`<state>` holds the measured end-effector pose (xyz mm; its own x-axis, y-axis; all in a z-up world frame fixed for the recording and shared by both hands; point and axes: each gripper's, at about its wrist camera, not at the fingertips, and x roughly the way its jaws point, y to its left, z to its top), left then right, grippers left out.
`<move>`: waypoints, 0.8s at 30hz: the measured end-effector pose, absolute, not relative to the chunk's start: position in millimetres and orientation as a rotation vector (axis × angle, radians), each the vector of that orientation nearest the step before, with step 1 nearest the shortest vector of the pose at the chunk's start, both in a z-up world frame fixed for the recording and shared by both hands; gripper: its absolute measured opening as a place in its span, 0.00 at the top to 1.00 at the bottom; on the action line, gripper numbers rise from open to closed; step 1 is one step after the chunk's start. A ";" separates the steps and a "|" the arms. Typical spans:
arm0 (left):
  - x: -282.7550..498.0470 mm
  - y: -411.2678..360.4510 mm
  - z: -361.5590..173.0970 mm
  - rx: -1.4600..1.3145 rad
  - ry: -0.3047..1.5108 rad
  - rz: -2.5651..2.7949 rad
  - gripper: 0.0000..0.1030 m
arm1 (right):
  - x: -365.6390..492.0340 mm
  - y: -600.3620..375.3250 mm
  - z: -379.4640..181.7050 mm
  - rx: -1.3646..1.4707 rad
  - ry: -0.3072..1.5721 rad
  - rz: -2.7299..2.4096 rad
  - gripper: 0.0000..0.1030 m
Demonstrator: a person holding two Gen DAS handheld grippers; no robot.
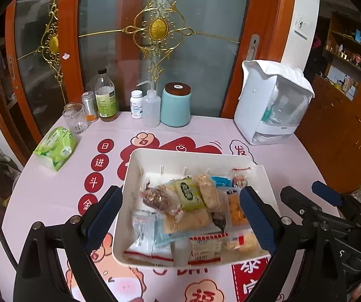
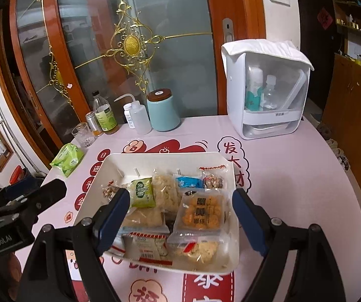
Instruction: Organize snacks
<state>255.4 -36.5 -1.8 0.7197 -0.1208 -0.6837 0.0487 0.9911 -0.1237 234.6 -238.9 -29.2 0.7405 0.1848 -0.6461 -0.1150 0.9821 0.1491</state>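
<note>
A white rectangular tray [image 1: 155, 156] sits on the pink printed tablecloth, filled with several wrapped snacks, among them a green packet [image 1: 189, 193] and an orange-yellow cracker packet [image 2: 200, 214]. The tray also shows in the right wrist view [image 2: 160, 157]. My left gripper [image 1: 180, 216] is open and empty, its blue pads above the tray's near half. My right gripper [image 2: 180, 216] is open and empty, hovering over the tray's near part. The right gripper shows at the right edge of the left wrist view [image 1: 326, 196].
At the table's back stand a teal canister [image 1: 175, 105], a squeeze bottle [image 1: 151, 108], a pill bottle [image 1: 136, 104], a green-labelled glass bottle [image 1: 106, 98], a tin and a glass [image 1: 75, 118]. A green tissue pack [image 1: 55, 148] lies left. A white lidded organiser box [image 1: 273, 103] stands right.
</note>
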 end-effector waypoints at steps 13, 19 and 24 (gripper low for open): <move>164.2 -44.9 9.9 -0.052 0.763 -0.041 0.03 | 151.0 -245.1 -16.6 0.073 0.695 0.155 0.18; 121.1 -47.3 9.7 -0.031 0.769 -0.014 0.01 | 111.3 -246.9 -17.8 0.062 0.698 0.160 0.18; 91.6 -48.4 8.3 -0.017 0.778 -0.008 0.01 | 84.4 -246.9 -19.6 0.062 0.704 0.167 0.18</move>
